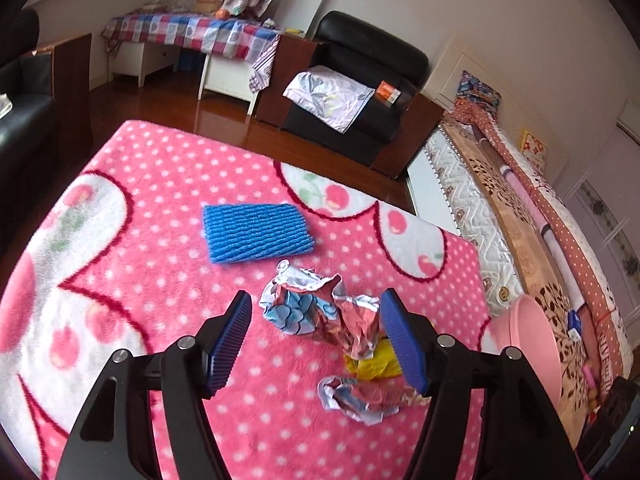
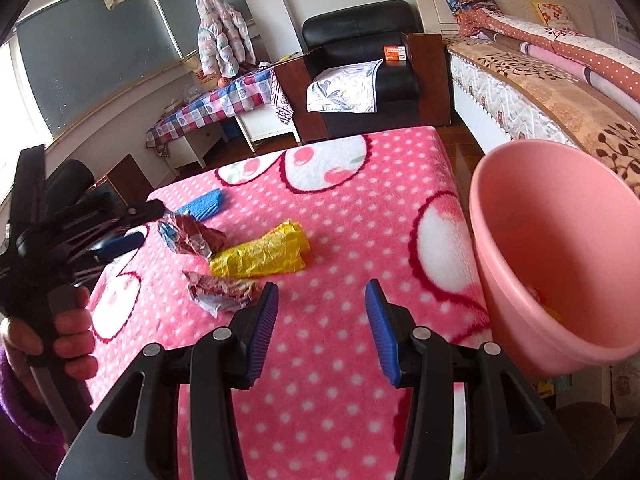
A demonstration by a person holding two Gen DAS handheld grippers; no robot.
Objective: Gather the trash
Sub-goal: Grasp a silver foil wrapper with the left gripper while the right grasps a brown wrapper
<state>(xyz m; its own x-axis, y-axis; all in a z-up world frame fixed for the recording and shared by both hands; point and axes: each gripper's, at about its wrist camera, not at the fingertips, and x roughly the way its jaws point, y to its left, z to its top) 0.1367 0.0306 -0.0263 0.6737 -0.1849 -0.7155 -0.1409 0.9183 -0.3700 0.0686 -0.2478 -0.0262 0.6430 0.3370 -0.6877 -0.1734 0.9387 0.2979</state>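
Trash lies clustered on the pink dotted blanket (image 1: pixel 160 208) over the table: a crumpled foil wrapper (image 1: pixel 316 312), and on its side toward the pink bin (image 2: pixel 552 248) a yellow wrapper (image 2: pixel 260 254) touching it. A smaller foil scrap (image 1: pixel 360 398) sits just nearer the cameras than the foil wrapper, and a blue foam mat (image 1: pixel 256 236) lies just beyond it.

Risks, as I judge them: the pieces touch, so a closing grip on the foil wrapper could drag or flick the yellow wrapper aside. Springy foil may slip from the pads, and pile of the blanket could get pinched along with it. The bin stands at the table's edge, so a knock could tip it.

Spread wide, the left hand-held gripper (image 1: pixel 316 344) frames the foil wrapper without pressing on it. Partly open over bare blanket, the right hand-held gripper (image 2: pixel 322 332) holds nothing, the foil scrap just beside its finger.
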